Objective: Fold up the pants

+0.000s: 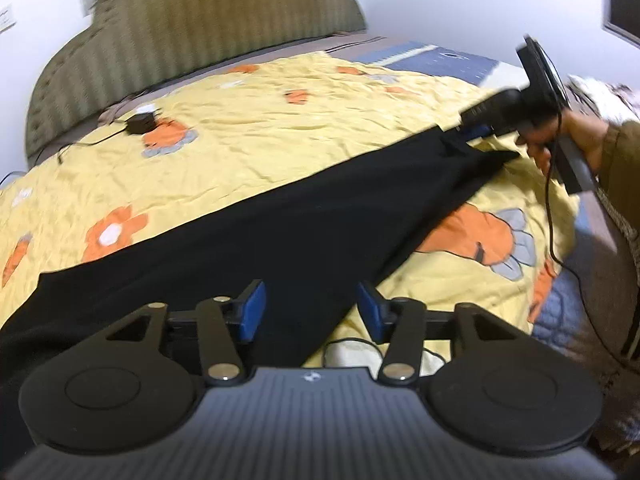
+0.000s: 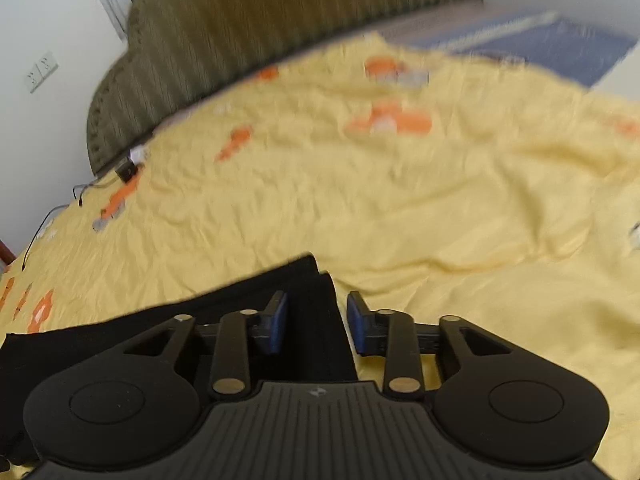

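The black pants (image 1: 248, 232) are seen laid flat on the yellow quilt (image 1: 248, 132) of the bed, stretching from lower left to upper right of the left wrist frame. The left gripper (image 1: 311, 310) is held open above their near end, nothing pressed between its pads. The right gripper (image 2: 317, 322) is likewise open over the far end, cloth untouched by its pads

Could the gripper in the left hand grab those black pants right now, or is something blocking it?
Probably yes. The left gripper has its jaws apart right over the near end of the black pants, which lie flat on the yellow blanket. Nothing sits between them; the right gripper is at the far end.
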{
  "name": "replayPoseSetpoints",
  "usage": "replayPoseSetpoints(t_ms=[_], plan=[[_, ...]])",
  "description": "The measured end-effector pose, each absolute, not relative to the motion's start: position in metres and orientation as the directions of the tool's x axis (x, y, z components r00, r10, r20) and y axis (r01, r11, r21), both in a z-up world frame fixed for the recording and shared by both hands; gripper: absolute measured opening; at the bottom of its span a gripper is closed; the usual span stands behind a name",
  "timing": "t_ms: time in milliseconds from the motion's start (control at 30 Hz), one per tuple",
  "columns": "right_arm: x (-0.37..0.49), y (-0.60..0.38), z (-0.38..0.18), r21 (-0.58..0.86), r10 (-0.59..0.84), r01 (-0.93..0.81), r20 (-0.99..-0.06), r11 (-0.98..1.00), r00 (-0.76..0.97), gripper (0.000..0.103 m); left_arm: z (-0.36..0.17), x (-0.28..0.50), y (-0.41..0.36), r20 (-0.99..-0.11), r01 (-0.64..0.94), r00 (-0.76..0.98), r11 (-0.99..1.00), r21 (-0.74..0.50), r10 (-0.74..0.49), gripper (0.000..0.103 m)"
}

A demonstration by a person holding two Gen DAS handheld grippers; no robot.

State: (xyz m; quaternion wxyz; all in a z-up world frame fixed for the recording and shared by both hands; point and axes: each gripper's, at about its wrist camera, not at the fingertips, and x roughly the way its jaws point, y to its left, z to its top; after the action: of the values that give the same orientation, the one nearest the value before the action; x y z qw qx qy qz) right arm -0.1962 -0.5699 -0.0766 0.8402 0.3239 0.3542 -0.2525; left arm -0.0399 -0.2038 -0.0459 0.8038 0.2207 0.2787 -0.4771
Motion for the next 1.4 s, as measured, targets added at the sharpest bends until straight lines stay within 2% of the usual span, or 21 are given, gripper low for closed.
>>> replayPoseSetpoints(t_ms=[33,133,233,400,500,600,733,967,1067,1200,1300,1400], plan=[[-0.197,-0.571,-0.079,0.363,-0.201,0.649,-0.752,0.669,0.628,0.031,-0.045,-0.038,-0.202,-0.656,0.883,0.402,0.459,0.094,-0.639,0.049],[-0.201,-0.567,-0.069,0.327,-0.258,0.647,-0.724,0.689,0.639,0.009,-0.043,-0.034,-0.196,-0.655,0.865,0.435,0.489,0.113,-0.618,0.056],[-0.203,-0.569,-0.058,0.317,-0.288,0.632,-0.687,0.707,0.667,0.003,-0.043,-0.028,-0.187,-0.644,0.841,0.478,0.522,0.14,-0.597,0.059],[-0.201,-0.57,-0.049,0.282,-0.355,0.667,-0.672,0.69,0.651,0.004,-0.043,-0.013,-0.157,-0.641,0.78,0.538,0.612,0.132,-0.547,0.06],[-0.196,-0.552,-0.039,0.285,-0.315,0.611,-0.655,0.739,0.687,0.004,-0.043,-0.004,-0.126,-0.639,0.729,0.587,0.668,0.15,-0.497,0.065],[-0.179,-0.52,-0.027,0.23,-0.283,0.539,-0.652,0.81,0.703,0.004,-0.041,0.01,-0.085,-0.614,0.632,0.677,0.747,0.204,-0.405,0.076],[-0.146,-0.469,-0.017,0.231,-0.176,0.415,-0.653,0.88,0.736,0.004,-0.031,0.04,-0.02,-0.587,0.47,0.76,0.86,0.197,-0.281,0.083],[-0.073,-0.322,-0.001,0.263,0.109,0.07,-0.608,0.962,0.786,0.005,-0.019,0.072,0.077,-0.616,0.31,0.774,0.936,0.165,-0.147,0.081],[-0.051,-0.23,0.005,0.159,0.2,-0.13,-0.593,0.979,0.78,0.005,-0.015,0.077,0.114,-0.628,0.233,0.772,0.963,0.134,-0.099,0.08],[-0.033,-0.094,0.008,-0.115,0.263,-0.394,-0.572,0.912,0.776,0.006,-0.008,0.085,0.151,-0.618,0.096,0.786,0.984,0.153,0.019,0.081],[-0.022,-0.018,0.008,-0.189,0.332,-0.507,-0.56,0.841,0.759,0.007,-0.006,0.087,0.173,-0.623,0.047,0.78,0.987,0.153,0.059,0.088],[-0.009,0.033,0.002,-0.235,0.36,-0.566,-0.569,0.79,0.74,0.017,-0.006,0.084,0.187,-0.623,0.031,0.779,0.989,0.147,0.068,0.089]])
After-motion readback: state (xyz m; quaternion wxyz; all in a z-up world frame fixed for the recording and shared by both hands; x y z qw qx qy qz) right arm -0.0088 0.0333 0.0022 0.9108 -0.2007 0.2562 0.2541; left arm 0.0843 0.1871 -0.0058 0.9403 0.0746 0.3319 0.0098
